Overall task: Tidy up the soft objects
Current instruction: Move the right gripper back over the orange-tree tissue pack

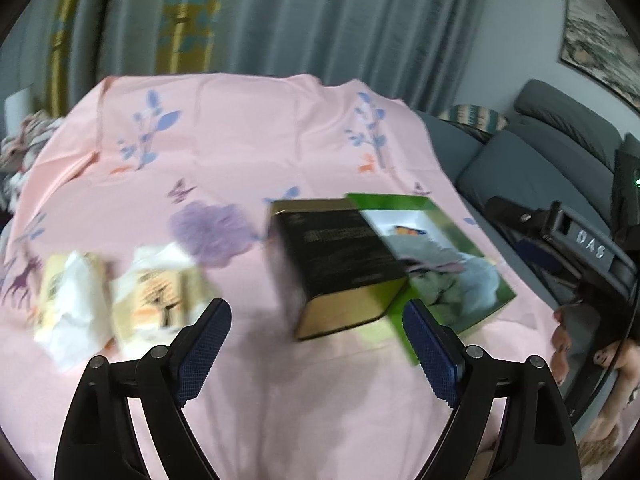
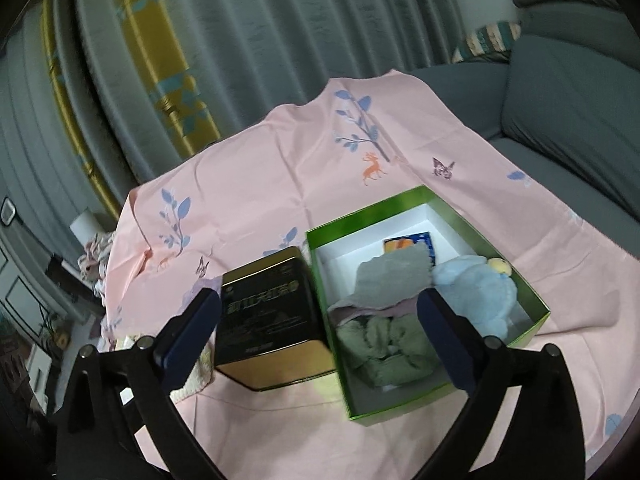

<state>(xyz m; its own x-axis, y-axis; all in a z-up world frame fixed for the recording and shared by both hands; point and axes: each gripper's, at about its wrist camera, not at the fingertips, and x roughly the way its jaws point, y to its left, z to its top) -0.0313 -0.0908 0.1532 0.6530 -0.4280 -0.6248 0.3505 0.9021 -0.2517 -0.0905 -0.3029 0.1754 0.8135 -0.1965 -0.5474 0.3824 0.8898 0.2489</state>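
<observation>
**Soft things gathered in the green box, both claws wide and empty**

Lying inside the open green box [image 2: 536, 300] are the soft objects: a pale blue plush toy [image 2: 476, 296] at the right, a grey cloth [image 2: 392, 276] in the middle with a strip of pink fabric under its near edge, and a green fuzzy cloth [image 2: 384, 344] at the near end. A small blue and orange item [image 2: 412, 243] sits toward the far wall of the box. Touching the box's left side stands a black and gold tin [image 2: 268, 320]. Farther left, in the left wrist view, two blurred white and cream packets [image 1: 120, 296] lie on the surface, well apart from the tin. Everything rests on a pink cloth [image 2: 280, 168] printed with blue trees, deer and butterflies. Beyond it hang grey curtains [image 2: 280, 40] with a yellow band, and a grey sofa [image 2: 572, 100] stands to the right.

The left claw [image 1: 316, 344] stands wide apart with nothing between its blue pads, hovering near the tin. The right claw [image 2: 320, 336] is likewise spread wide and empty, above the near end of the tin and box.
</observation>
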